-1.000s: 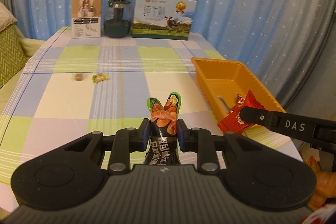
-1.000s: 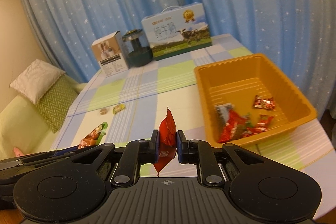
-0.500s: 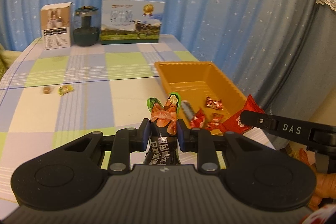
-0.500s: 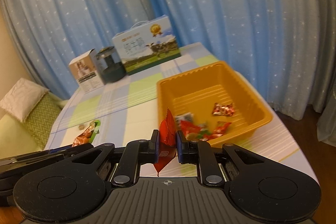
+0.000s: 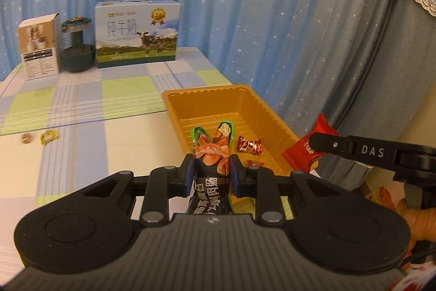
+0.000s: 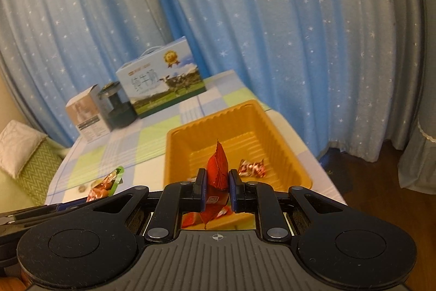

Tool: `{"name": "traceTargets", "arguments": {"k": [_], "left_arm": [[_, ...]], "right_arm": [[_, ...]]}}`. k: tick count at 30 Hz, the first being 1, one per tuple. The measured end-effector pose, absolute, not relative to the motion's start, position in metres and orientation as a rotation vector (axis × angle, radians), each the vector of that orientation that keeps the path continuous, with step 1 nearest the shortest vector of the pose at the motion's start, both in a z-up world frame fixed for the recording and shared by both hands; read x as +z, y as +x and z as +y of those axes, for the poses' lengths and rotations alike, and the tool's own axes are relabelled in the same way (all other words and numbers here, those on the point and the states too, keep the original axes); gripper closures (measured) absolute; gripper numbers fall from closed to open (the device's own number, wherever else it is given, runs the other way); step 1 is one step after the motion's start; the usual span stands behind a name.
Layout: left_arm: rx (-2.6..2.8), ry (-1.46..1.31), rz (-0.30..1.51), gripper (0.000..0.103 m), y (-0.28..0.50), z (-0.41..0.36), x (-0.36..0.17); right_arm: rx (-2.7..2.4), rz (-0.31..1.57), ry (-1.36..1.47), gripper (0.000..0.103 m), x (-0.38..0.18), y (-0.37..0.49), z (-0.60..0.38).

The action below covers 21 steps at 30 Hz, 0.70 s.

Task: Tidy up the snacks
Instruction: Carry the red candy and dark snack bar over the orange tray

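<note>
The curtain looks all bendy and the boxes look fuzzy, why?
Both wrist views are fisheye, so the starry curtain bows near the edges. In the right wrist view the milk box and orange tray are smeared with blur; in the left wrist view the milk box looks sharper. Warm light tints everything yellowish.

Background clutter at the desk's far edge

A milk carton box with a cow picture, a dark green jar and a small white box stand in a row before blue star-patterned curtains; a chevron cushion lies left.
</note>
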State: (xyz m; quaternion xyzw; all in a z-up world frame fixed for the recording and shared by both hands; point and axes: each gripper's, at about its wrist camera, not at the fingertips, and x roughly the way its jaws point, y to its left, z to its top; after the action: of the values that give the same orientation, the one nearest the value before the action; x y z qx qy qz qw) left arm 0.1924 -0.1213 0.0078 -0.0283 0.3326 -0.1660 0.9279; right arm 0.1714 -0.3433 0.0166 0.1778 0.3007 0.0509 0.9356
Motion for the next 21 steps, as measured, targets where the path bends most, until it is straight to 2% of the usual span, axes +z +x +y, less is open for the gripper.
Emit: {"name": "traceTargets", "arguments": {"k": [21], "left_arm": [[-0.424, -0.080, 0.745, 0.079, 0.273, -0.172, -0.031]], "right_arm": [[0.070, 0.666, 0.402, 0.086, -0.011, 0.234, -0.376]]}}
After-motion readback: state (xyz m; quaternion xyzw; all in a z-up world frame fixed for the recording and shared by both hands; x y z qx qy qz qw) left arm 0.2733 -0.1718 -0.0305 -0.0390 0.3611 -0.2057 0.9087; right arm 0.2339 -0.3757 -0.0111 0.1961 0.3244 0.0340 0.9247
